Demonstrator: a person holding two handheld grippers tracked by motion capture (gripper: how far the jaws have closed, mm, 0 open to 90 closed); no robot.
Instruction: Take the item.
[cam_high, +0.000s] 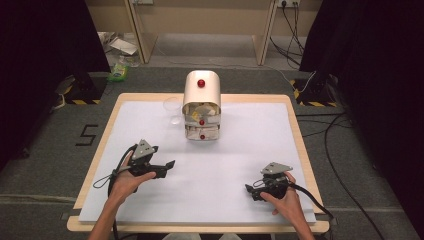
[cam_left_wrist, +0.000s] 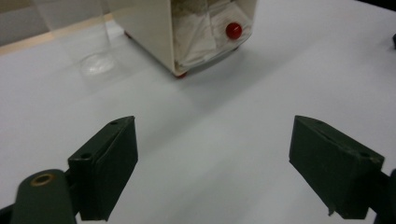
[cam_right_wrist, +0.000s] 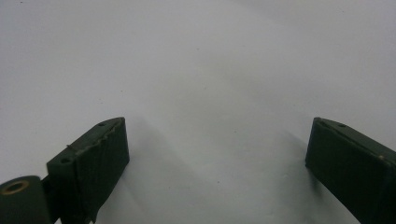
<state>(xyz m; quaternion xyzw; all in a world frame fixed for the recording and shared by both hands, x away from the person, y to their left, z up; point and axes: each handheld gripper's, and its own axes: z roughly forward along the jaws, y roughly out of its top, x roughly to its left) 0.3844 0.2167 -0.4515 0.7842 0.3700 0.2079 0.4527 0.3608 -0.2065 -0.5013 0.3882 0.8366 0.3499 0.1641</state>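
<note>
A cream box (cam_high: 201, 95) with a rounded top and red knobs (cam_high: 201, 83) stands at the back middle of the table; white packets show in its open front. The left gripper view has the box (cam_left_wrist: 154, 28) at top with one red knob (cam_left_wrist: 233, 31). A clear plastic cup (cam_high: 172, 110) stands just left of the box, and appears faintly as the cup (cam_left_wrist: 95, 51) in the left gripper view. My left gripper (cam_high: 170, 165) (cam_left_wrist: 212, 123) is open at front left, pointing toward the box, with nothing between its jaws. My right gripper (cam_high: 250, 192) (cam_right_wrist: 219, 123) is open at front right over bare white sheet.
A white sheet (cam_high: 240, 150) covers the wooden table (cam_high: 300, 145). Cables (cam_high: 340, 170) run over the grey floor to the right of the table. Clutter (cam_high: 120, 60) lies on the floor behind the table at left. Dark curtains flank both sides.
</note>
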